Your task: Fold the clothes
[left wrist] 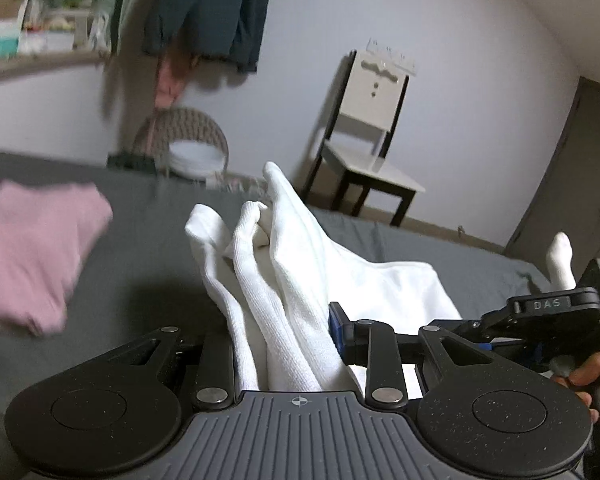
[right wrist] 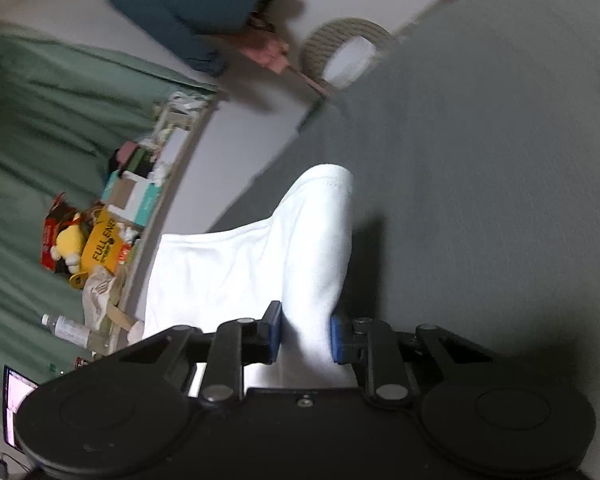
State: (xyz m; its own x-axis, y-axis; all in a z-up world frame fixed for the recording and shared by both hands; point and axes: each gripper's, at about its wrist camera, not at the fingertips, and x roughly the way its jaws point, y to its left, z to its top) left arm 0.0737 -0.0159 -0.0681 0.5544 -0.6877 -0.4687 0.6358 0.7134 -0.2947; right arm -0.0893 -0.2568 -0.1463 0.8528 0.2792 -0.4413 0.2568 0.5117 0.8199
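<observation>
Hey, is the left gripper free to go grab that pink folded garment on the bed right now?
Probably not yet. The left gripper is shut on the white garment, so it would have to let go first. The pink garment lies unobstructed on the grey bed to its left.

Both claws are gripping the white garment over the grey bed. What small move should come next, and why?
Probably draw the two claws apart and lower the white garment flat onto the grey bed. The left claw pinches bunched, ribbed folds, the right claw pinches another edge, and the cloth hangs creased between them. It likely needs spreading before any fold. The folded pink garment already lies aside.
</observation>
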